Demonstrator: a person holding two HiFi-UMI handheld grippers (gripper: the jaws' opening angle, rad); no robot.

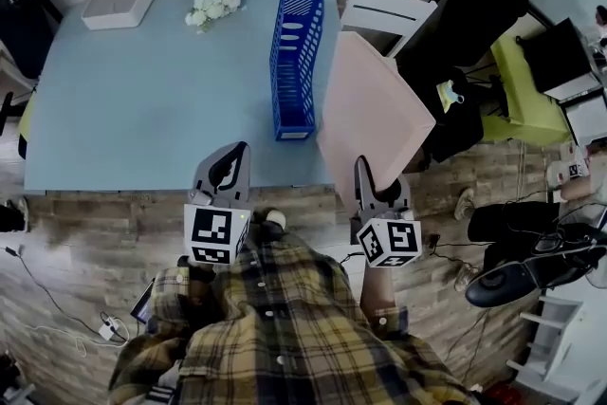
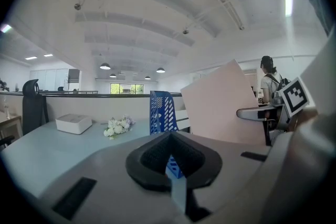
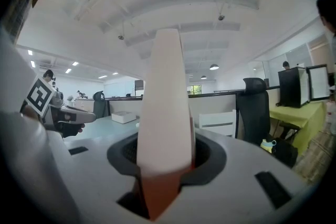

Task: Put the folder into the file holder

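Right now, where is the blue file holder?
In the head view the blue file holder stands on the table, right of centre, between the white flowers and the pink folder in the right gripper.

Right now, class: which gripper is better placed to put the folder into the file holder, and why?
Right. The right gripper clamps the pink folder, held up just beside the blue file holder. The left gripper is empty, its jaws together.
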